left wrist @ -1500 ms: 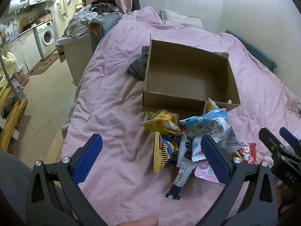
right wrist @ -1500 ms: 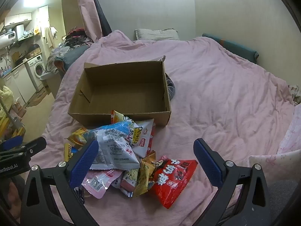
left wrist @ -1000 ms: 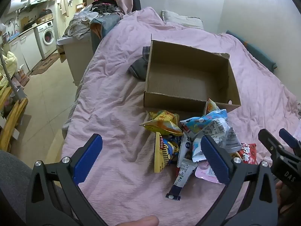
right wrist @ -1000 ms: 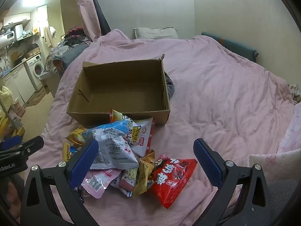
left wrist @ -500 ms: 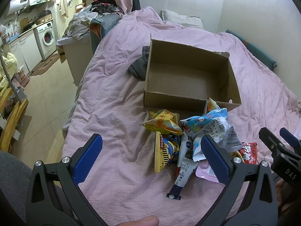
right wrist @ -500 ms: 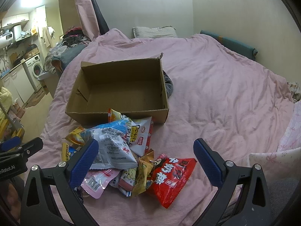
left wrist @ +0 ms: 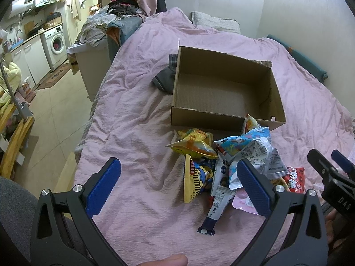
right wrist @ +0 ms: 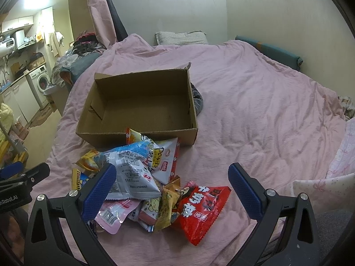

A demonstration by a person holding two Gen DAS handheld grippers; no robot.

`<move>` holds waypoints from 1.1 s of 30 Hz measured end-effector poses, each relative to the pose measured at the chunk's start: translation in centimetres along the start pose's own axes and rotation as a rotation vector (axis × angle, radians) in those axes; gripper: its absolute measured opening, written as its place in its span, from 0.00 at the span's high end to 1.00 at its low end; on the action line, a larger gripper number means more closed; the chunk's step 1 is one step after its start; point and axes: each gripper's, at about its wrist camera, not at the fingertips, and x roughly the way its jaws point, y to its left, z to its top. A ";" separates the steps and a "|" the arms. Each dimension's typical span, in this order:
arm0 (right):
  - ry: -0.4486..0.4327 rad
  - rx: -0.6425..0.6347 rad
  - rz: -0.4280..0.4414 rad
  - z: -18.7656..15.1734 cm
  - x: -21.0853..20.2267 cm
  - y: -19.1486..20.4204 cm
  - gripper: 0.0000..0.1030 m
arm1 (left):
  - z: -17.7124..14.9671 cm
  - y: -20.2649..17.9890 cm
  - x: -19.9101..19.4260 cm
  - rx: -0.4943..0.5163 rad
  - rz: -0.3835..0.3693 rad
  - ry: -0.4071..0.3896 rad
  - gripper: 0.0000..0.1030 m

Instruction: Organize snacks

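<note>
An open, empty cardboard box (left wrist: pixel 224 93) (right wrist: pixel 142 104) sits on the pink bedspread. Just in front of it lies a heap of snack packets: a yellow bag (left wrist: pixel 195 146), a blue-and-white bag (left wrist: pixel 248 148) (right wrist: pixel 131 166), a yellow striped packet (left wrist: pixel 195 177), a red bag (right wrist: pixel 199 206) and a pink pouch (right wrist: pixel 115 210). My left gripper (left wrist: pixel 177 188) hangs open over the near left of the heap, holding nothing. My right gripper (right wrist: pixel 173 190) is open above the heap's near side, empty too. Each gripper shows at the edge of the other's view.
The pink bedspread (right wrist: pixel 255 110) stretches wide to the right of the box. A grey garment (left wrist: pixel 164 79) lies behind the box's far corner. A pillow (right wrist: pixel 179 37) is at the head. Left of the bed are floor, a washing machine (left wrist: pixel 55 44) and piled clothes.
Almost nothing: both grippers stay open and hover in place, with only a slight drift of the views. The snacks and box have not moved.
</note>
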 end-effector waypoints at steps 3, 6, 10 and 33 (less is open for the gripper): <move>-0.001 -0.002 0.000 0.0 0.0 0.0 0.00 | -0.1 0.2 0.1 -0.002 0.000 0.003 0.00; -0.003 -0.006 0.001 0.0 -0.2 0.0 0.00 | -0.2 0.3 0.1 -0.001 0.000 0.003 0.00; -0.003 -0.001 0.002 0.0 -0.3 0.0 0.00 | -0.2 0.4 0.2 0.001 0.001 0.004 0.00; 0.000 0.005 0.006 0.2 -0.3 0.0 0.00 | -0.2 0.1 0.1 0.008 0.023 -0.001 0.00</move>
